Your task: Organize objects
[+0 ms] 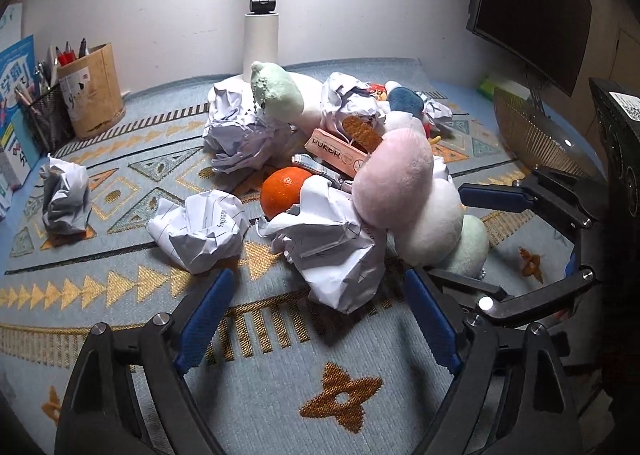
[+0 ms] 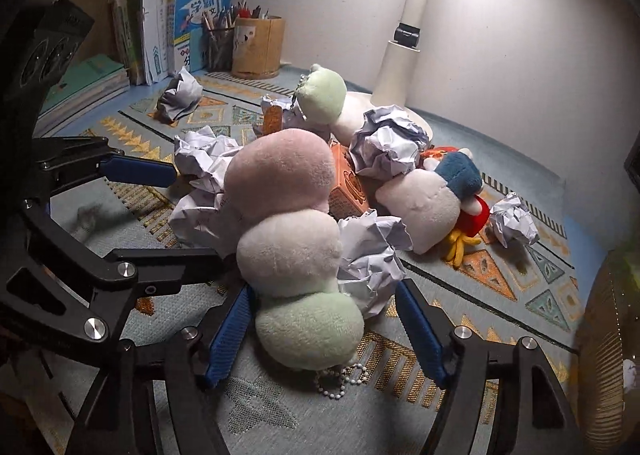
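Straddling three-ball plush [image 2: 292,251], right gripper [image 2: 324,331] jaws apart, not pressing; left gripper [image 1: 320,319] jaws wide, empty, near crumpled paper [image 1: 336,255].

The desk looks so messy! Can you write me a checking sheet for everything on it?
Surface: patterned mat, crowded.
Job's things: three-ball plush, orange, poker box, blue-hat doll.
Clutter: crumpled paper balls, scattered.
Grippers: left gripper open around a paper ball; right gripper astride the plush's green end, one pad touching, the other clear.
Cables: nothing seen.
Surroundings: pen holders, books, lamp, monitor.
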`<state>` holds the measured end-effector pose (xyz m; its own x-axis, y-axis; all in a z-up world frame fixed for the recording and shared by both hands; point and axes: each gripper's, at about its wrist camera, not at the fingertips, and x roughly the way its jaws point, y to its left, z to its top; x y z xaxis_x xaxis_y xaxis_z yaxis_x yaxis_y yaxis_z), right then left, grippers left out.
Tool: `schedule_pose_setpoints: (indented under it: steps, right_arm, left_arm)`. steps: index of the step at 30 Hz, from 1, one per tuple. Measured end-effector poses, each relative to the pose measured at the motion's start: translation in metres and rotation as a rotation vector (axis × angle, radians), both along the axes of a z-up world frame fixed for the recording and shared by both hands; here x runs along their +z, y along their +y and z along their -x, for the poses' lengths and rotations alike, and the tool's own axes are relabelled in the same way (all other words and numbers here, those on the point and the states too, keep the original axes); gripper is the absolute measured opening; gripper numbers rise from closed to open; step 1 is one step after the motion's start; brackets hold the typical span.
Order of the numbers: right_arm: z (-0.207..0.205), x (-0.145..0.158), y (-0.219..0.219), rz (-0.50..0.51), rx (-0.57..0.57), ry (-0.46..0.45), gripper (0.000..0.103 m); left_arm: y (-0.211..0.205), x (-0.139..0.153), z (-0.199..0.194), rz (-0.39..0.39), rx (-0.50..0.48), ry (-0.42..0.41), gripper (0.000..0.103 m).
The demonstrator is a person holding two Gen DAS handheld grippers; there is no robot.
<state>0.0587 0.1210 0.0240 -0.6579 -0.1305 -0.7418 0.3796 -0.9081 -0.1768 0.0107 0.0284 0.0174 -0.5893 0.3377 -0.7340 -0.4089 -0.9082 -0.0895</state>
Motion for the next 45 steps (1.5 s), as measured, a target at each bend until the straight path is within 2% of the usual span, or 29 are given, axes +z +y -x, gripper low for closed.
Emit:
schedule_pose_setpoints:
  steps: [1, 2, 4, 5, 7, 9, 12, 15, 18, 22, 24, 25, 27, 28, 30, 32, 33, 34, 38, 42, 44, 45]
  right_arm:
    - [0.001, -0.001, 0.002, 0.001, -0.012, -0.005, 0.048]
    - [-0.002, 0.002, 0.006, 0.016, -0.026, 0.0, 0.046]
    - [-0.006, 0.009, 0.021, 0.085, -0.047, 0.001, 0.046]
    - [-0.009, 0.012, 0.03, 0.122, -0.064, -0.003, 0.046]
    - [-0.016, 0.018, 0.05, 0.202, -0.087, -0.014, 0.045]
    - [-0.026, 0.025, 0.069, 0.277, -0.108, -0.028, 0.045]
    - [-0.04, 0.032, 0.096, 0.362, -0.172, -0.073, 0.045]
    - [-0.049, 0.027, 0.122, 0.45, -0.252, -0.175, 0.045]
    - [-0.054, 0.013, 0.136, 0.514, -0.293, -0.276, 0.046]
    - [-0.062, 0.006, 0.135, 0.448, -0.333, -0.263, 0.047]
    - [-0.063, 0.006, 0.138, 0.484, -0.32, -0.277, 0.055]
    - [-0.064, 0.007, 0.138, 0.513, -0.31, -0.287, 0.066]
    - [-0.064, 0.008, 0.139, 0.522, -0.319, -0.287, 0.072]
    - [-0.064, 0.008, 0.137, 0.495, -0.326, -0.277, 0.072]
    - [-0.064, 0.007, 0.135, 0.437, -0.334, -0.256, 0.072]
    - [-0.064, 0.006, 0.132, 0.419, -0.33, -0.247, 0.073]
    - [-0.063, 0.006, 0.13, 0.41, -0.331, -0.242, 0.074]
    - [-0.063, 0.006, 0.128, 0.397, -0.331, -0.235, 0.075]
    - [-0.06, 0.003, 0.115, 0.309, -0.338, -0.195, 0.076]
    - [-0.063, 0.0, 0.106, 0.236, -0.351, -0.152, 0.073]
    - [-0.066, 0.001, 0.103, 0.215, -0.345, -0.124, 0.047]
    - [-0.067, 0.002, 0.103, 0.222, -0.329, -0.126, 0.047]
  left_arm:
    - [0.003, -0.001, 0.002, 0.004, 0.002, -0.004, 0.079]
    - [0.004, -0.001, 0.005, 0.0, -0.001, -0.011, 0.075]
    - [0.007, -0.002, 0.01, -0.019, 0.003, -0.023, 0.063]
    - [0.009, -0.003, 0.014, -0.021, 0.01, -0.026, 0.061]
    - [0.013, -0.004, 0.017, -0.023, 0.013, -0.025, 0.04]
    - [0.017, 0.0, 0.014, -0.013, 0.021, 0.009, 0.037]
    - [0.014, 0.011, 0.0, -0.092, 0.028, 0.034, 0.036]
    - [0.015, 0.023, -0.023, -0.162, 0.021, 0.05, 0.036]
    - [0.024, 0.023, -0.039, -0.187, -0.001, 0.029, 0.036]
    - [0.036, 0.016, -0.054, -0.183, -0.016, -0.002, 0.036]
    - [0.039, 0.01, -0.058, -0.183, -0.015, -0.015, 0.037]
    - [0.04, 0.008, -0.059, -0.178, -0.006, -0.022, 0.038]
    - [0.041, 0.003, -0.058, -0.168, 0.012, -0.041, 0.042]
    - [0.04, 0.002, -0.056, -0.161, 0.022, -0.051, 0.048]
    - [0.041, 0.002, -0.053, -0.152, 0.029, -0.06, 0.053]
    - [0.04, 0.0, -0.051, -0.144, 0.044, -0.068, 0.07]
    - [0.04, 0.0, -0.05, -0.143, 0.059, -0.07, 0.083]
    - [0.039, 0.0, -0.05, -0.142, 0.071, -0.065, 0.088]
    - [0.038, 0.0, -0.05, -0.14, 0.072, -0.054, 0.088]
    - [0.048, 0.0, -0.06, -0.081, 0.048, -0.042, 0.086]
    - [0.056, 0.001, -0.066, -0.06, 0.021, -0.023, 0.065]
    - [0.061, 0.0, -0.068, -0.032, 0.011, -0.021, 0.045]
